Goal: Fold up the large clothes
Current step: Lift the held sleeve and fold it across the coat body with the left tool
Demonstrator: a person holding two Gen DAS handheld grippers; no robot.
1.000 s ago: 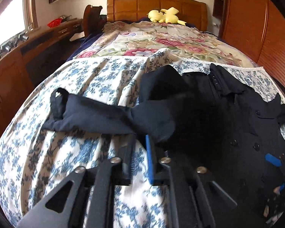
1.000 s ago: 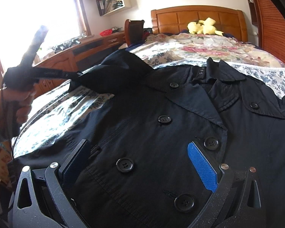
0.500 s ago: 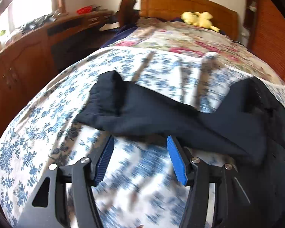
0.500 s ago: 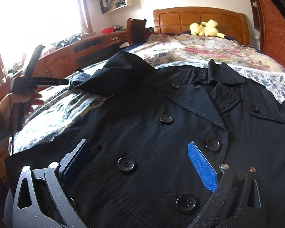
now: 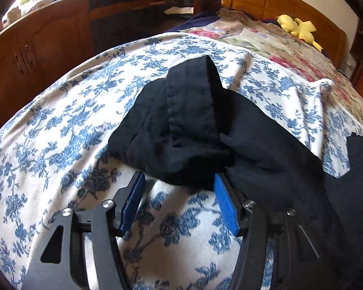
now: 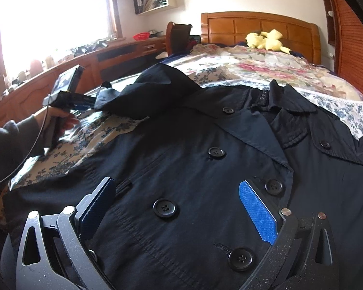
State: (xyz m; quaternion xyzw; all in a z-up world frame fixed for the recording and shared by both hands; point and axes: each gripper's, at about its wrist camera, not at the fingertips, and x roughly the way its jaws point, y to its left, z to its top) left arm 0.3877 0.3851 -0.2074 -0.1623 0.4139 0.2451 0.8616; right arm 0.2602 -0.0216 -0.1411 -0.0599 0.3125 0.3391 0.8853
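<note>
The black double-breasted coat (image 6: pixel 205 169) lies face up on the bed (image 5: pixel 60 125), and the left tool (image 5: pixel 179 188), jaws apart around the sleeve cuff (image 5: pixel 181 125), should probably close deep before folding inward, while the right tool (image 6: pixel 176 207) rests spread on the front; no containers are seen.

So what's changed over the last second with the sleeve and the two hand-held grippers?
The left hand-held gripper was shut near the sleeve's shoulder end a second ago; it has opened and moved out toward the cuff, which now lies bunched between its open fingers, not yet pinched. The right hand-held gripper stayed open, resting on the coat front. The coat body hasn't shifted.
</note>
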